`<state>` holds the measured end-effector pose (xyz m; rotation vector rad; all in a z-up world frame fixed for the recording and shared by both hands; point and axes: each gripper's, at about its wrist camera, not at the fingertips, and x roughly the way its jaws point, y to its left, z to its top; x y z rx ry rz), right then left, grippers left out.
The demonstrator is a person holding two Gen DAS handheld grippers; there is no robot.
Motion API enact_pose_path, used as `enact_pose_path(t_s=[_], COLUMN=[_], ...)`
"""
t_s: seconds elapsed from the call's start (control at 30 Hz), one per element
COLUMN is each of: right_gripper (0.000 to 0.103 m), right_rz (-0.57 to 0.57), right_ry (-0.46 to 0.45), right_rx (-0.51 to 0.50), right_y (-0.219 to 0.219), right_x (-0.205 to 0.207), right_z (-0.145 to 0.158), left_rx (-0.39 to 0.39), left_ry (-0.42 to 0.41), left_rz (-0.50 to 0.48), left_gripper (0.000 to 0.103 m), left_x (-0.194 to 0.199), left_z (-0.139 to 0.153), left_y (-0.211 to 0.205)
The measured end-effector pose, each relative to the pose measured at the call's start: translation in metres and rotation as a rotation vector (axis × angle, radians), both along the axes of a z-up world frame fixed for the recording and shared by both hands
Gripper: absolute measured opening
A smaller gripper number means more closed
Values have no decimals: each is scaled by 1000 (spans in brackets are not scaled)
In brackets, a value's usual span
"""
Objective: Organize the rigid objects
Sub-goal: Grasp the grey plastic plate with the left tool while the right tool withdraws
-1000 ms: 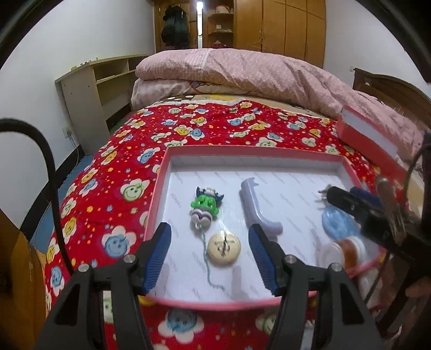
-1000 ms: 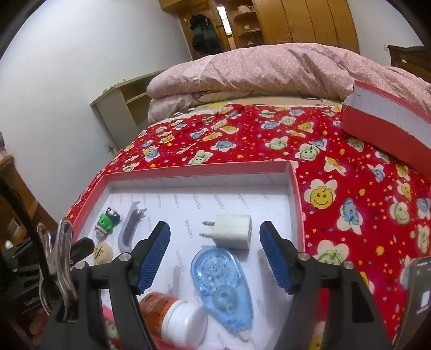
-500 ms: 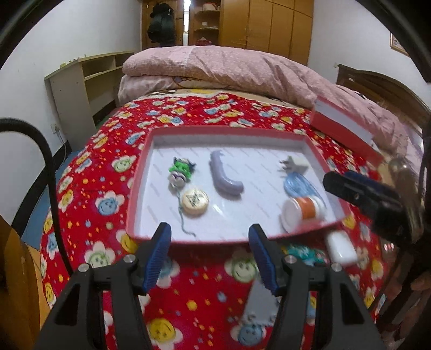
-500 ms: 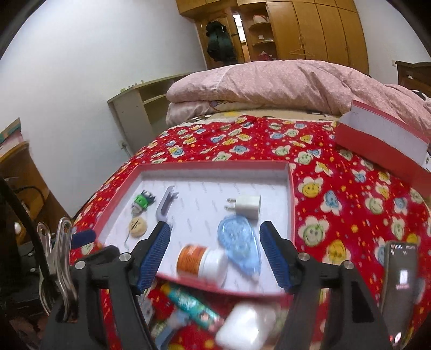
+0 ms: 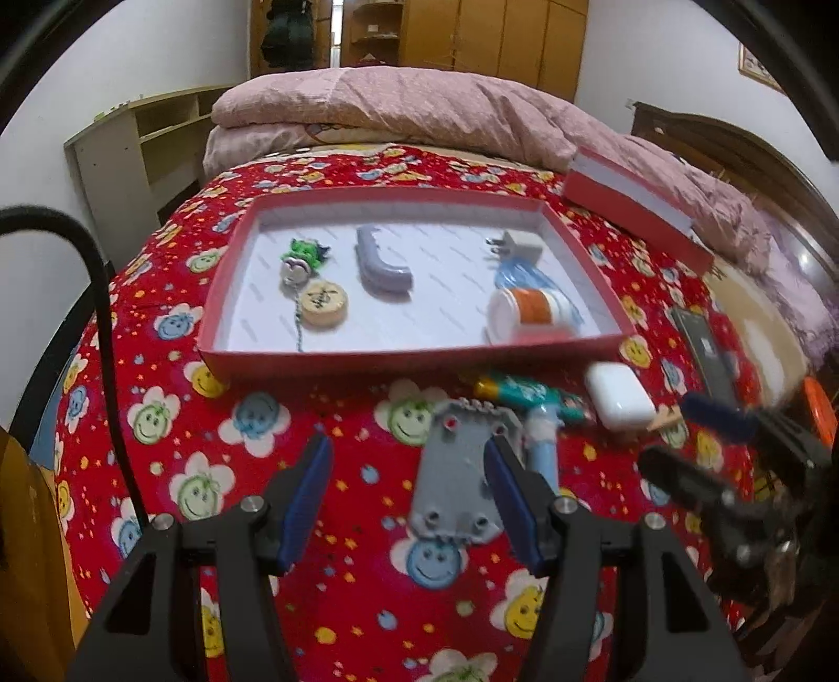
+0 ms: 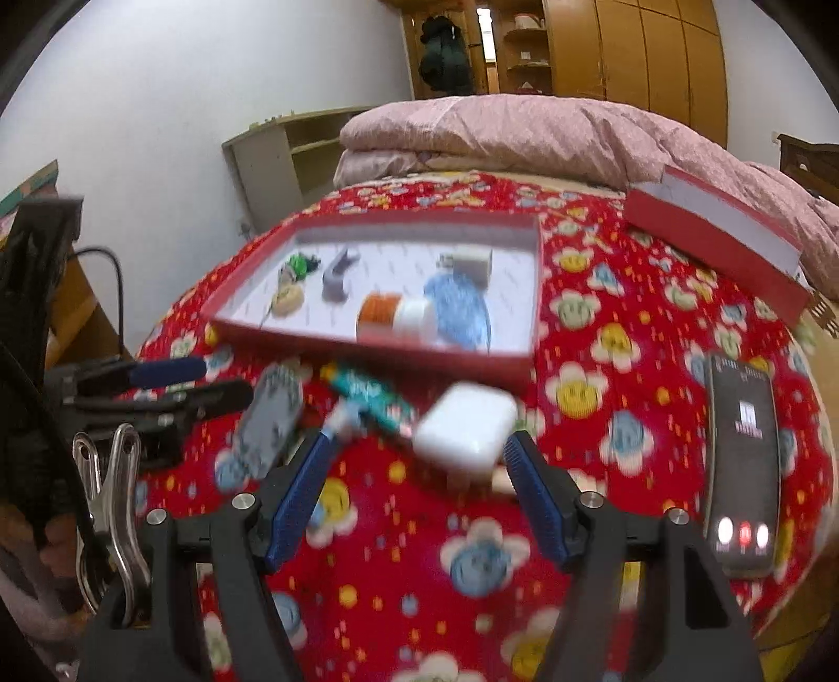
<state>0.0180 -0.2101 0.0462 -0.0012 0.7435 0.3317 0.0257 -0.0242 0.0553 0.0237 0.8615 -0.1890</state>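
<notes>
right view blurred | tray [image 5: 398, 362] seen farther off than before | white case [image 6: 464, 427], tube [image 5: 524, 391], grey plate [image 5: 461, 472] lie before tray | left gripper [image 5: 406, 493], right gripper [image 6: 419, 493] spread, empty

This is a bedroom in a home. A bed fills most of the view, covered with a red blanket [image 5: 314, 446] printed with smiling flowers, and a pink quilt [image 5: 419, 110] lies folded in a heap at its far end. Behind the bed stands a wooden wardrobe [image 5: 498, 42] with open shelves, where a dark jacket [image 6: 443, 57] hangs. A low pale bookshelf [image 5: 141, 141] stands against the white wall.
</notes>
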Motion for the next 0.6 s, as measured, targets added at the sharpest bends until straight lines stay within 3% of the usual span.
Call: enact_pose_path(t_s=[0.27, 0.6], right_gripper=[71, 71], right_rz=[-2, 20], right_ry=[21, 25], right_rx=[-3, -18], right_y=[-6, -4], right_x=[-23, -34], right_z=[-15, -29], left_rx=[24, 74], left_ry=[4, 35], left_rz=[-54, -51], left_gripper=[71, 71], left_x=[-11, -4], left_z=[-7, -26], left_y=[-18, -29])
